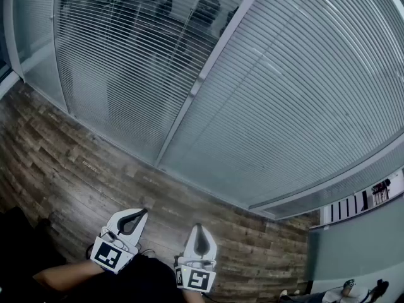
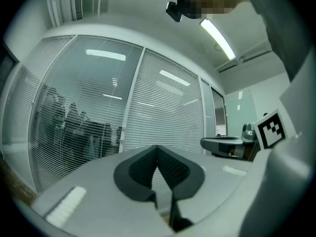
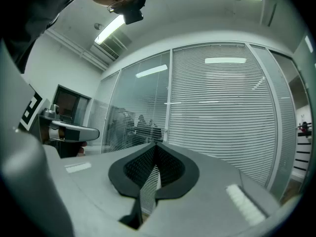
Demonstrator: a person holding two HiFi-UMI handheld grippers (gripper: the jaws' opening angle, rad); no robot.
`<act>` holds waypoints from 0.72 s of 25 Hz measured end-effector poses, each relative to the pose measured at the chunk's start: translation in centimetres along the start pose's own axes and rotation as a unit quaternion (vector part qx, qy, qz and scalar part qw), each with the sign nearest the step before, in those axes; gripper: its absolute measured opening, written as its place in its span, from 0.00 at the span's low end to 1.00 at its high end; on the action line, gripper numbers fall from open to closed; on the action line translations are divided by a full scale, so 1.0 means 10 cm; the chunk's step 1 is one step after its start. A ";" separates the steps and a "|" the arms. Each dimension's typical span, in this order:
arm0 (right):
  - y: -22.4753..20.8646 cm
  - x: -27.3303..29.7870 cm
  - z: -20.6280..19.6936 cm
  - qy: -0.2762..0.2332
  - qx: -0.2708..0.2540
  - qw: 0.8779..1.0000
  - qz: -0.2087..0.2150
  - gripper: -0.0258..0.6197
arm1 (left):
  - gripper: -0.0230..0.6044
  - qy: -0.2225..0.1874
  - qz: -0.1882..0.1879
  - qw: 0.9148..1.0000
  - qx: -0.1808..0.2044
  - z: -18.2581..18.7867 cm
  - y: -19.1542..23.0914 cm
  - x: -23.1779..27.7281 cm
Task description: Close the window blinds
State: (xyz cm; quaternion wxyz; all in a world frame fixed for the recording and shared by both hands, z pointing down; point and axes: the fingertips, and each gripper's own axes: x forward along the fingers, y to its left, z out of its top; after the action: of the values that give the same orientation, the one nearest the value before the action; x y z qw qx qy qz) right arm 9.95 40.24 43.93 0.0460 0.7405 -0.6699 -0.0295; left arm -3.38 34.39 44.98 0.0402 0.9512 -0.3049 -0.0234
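Glazed partition over wood floor (image 1: 76, 163): left blinds (image 1: 120, 62), upper left, slats still open, right blinds (image 1: 297, 100) shut; bottom centre, left gripper (image 1: 142, 211) and right gripper (image 1: 198, 226) closed tip to tip, empty; slats judged light and easily bent, so grip a tilt control, none discernible.

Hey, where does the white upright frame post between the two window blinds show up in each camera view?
Head view: the white upright frame post slants through the upper middle.
Left gripper view: upright, left of centre.
Right gripper view: upright, near centre.
Shared landmark: half-open slatted blind on its left.
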 end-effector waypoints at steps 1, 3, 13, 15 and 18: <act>-0.05 0.06 0.00 0.000 -0.005 1.000 -0.002 0.04 | 0.04 -0.008 0.002 1.000 0.001 0.02 0.01 0.08; -0.14 0.15 -0.01 0.000 -0.009 1.000 -0.005 0.04 | 0.04 -0.018 0.004 1.000 0.002 0.03 0.02 0.19; -0.30 0.07 -0.06 0.002 0.027 1.000 0.014 0.04 | 0.04 -0.015 0.018 1.000 0.001 0.06 -0.11 0.26; -0.31 0.02 -0.09 -0.004 0.030 0.999 0.026 0.04 | 0.04 -0.015 0.028 1.000 -0.001 0.03 -0.13 0.24; -0.29 -0.01 -0.11 -0.012 0.033 0.998 0.056 0.04 | 0.04 -0.007 0.043 0.999 -0.002 -0.01 -0.13 0.17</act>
State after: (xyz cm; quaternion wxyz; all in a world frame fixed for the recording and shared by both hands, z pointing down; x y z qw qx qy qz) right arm 12.92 40.62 44.67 0.0151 0.7028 -0.7111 -0.0142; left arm -1.18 34.46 44.97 0.0409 0.9369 -0.3459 -0.0288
